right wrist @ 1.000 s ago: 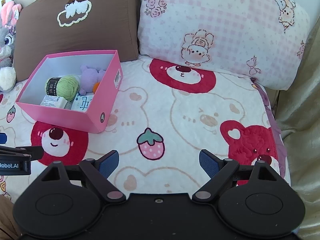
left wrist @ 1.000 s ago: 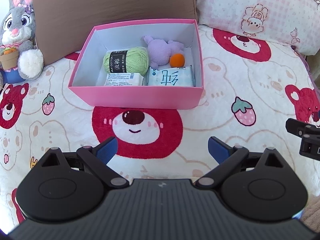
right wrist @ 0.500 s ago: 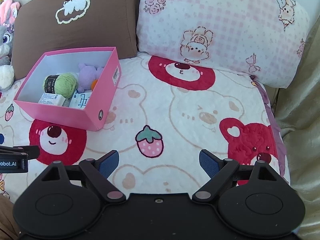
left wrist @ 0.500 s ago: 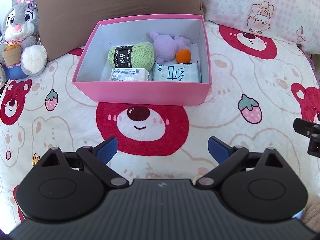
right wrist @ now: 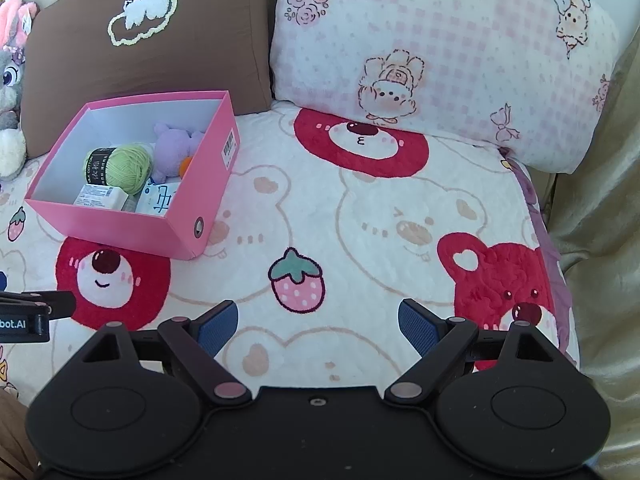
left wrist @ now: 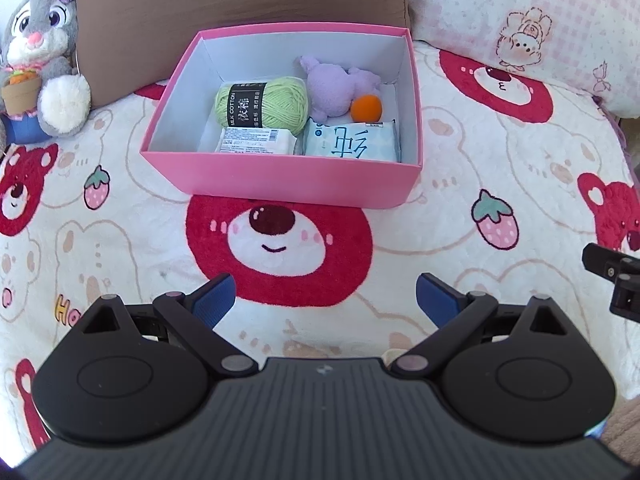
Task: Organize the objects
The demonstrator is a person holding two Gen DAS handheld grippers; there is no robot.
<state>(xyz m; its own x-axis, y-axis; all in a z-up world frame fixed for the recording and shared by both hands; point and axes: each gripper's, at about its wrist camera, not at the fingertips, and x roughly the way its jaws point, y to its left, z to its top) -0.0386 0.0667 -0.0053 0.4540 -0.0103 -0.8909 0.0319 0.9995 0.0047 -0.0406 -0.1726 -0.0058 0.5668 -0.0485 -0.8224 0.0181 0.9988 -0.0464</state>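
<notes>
1. Your open-topped pink cardboard box [left wrist: 280, 176] sits toward the bed's head edge, against the brown pillow [left wrist: 240, 4].
2. Inside it lie a green yarn ball [left wrist: 262, 106], purple plush toy [left wrist: 336, 88], small orange ball [left wrist: 366, 107] and two white tissue packs [left wrist: 256, 141].
3. Nothing loose shows on the bear-print bedspread [right wrist: 360, 220], so the sorting looks finished.
4. Your left gripper [left wrist: 325, 294] and right gripper [right wrist: 318, 322] both stand wide and empty.

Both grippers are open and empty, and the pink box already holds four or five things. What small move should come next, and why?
Probably draw both back and stop. The left gripper and right gripper hold nothing, the yarn, plush and packets lie inside the pink box, and no loose item shows on the blanket.
</notes>
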